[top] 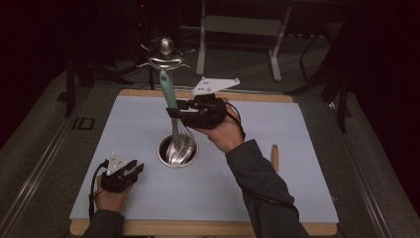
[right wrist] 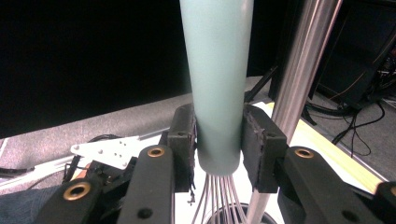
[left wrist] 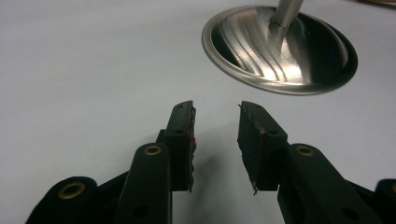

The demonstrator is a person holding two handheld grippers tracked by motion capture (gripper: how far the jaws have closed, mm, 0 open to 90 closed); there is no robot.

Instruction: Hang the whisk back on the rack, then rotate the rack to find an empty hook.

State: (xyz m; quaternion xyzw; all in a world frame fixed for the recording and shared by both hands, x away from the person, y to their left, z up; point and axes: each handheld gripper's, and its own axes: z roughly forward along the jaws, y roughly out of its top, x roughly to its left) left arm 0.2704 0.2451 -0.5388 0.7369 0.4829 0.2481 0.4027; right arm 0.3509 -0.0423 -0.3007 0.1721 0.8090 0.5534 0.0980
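A whisk (top: 168,91) with a pale green handle (right wrist: 217,70) stands upright beside the pole (right wrist: 303,70) of a steel utensil stand, its wires down over the stand's round base (top: 161,148). The handle's top reaches the hooks and knob at the stand's top (top: 166,49). My right gripper (top: 174,110) comes in level from the right, its pads against both sides of the handle's lower end (right wrist: 218,135). At the front left of the mat my left gripper (top: 136,168) rests low, open and empty (left wrist: 216,116), pointing at the base (left wrist: 243,79).
A pale blue mat (top: 247,188) covers a wooden board on the table. A short orange-handled tool (top: 274,156) lies on the mat to the right of my right forearm. Table legs and cables stand in the dark behind the board.
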